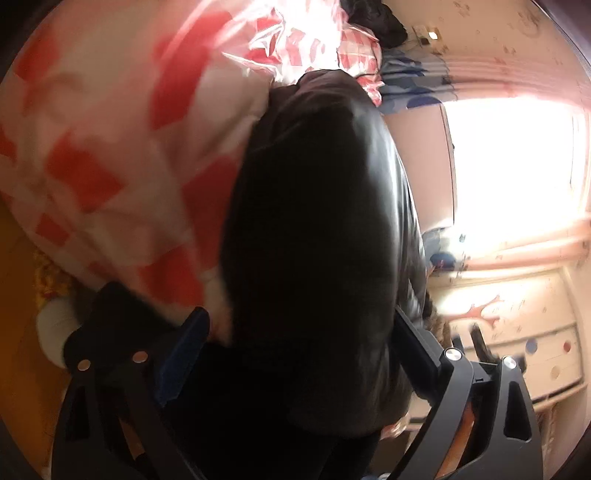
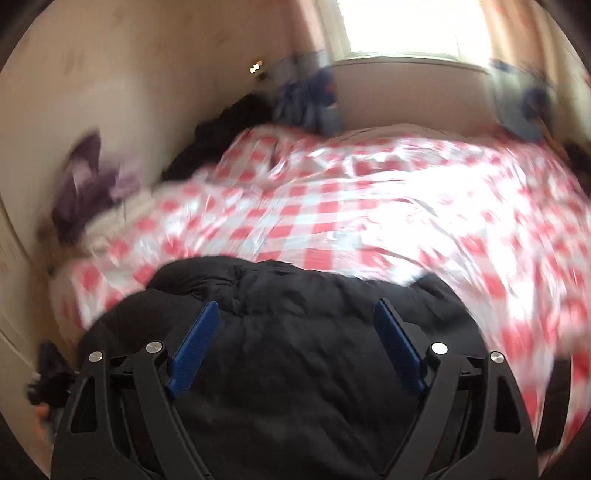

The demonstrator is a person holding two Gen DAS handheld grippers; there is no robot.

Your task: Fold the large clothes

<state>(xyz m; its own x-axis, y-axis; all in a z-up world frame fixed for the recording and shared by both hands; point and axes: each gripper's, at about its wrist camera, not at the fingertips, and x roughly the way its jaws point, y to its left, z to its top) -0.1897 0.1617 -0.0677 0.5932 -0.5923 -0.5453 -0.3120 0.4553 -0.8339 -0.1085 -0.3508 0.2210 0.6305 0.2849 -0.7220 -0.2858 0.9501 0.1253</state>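
A black padded jacket [image 2: 295, 369] lies bunched on the near edge of a bed with a red-and-white checked cover [image 2: 369, 206]. My right gripper [image 2: 295, 306] hovers over the jacket, open, with its blue pads [image 2: 192, 350] wide apart and not pressing the cloth. In the left wrist view the same black jacket [image 1: 314, 221] fills the middle, running lengthwise over the checked cover [image 1: 92, 147]. My left gripper [image 1: 299, 328] is open very wide. The jacket's bulk lies between its fingers, and the pads [image 1: 181, 362] do not squeeze it.
A bright window [image 2: 406, 26] is beyond the bed. Dark clothes [image 2: 221, 125] and blue items [image 2: 310, 99] are heaped at the far corner, and a purple thing [image 2: 81, 177] lies by the left wall. A pale drawer unit [image 1: 517, 350] stands beside the bed.
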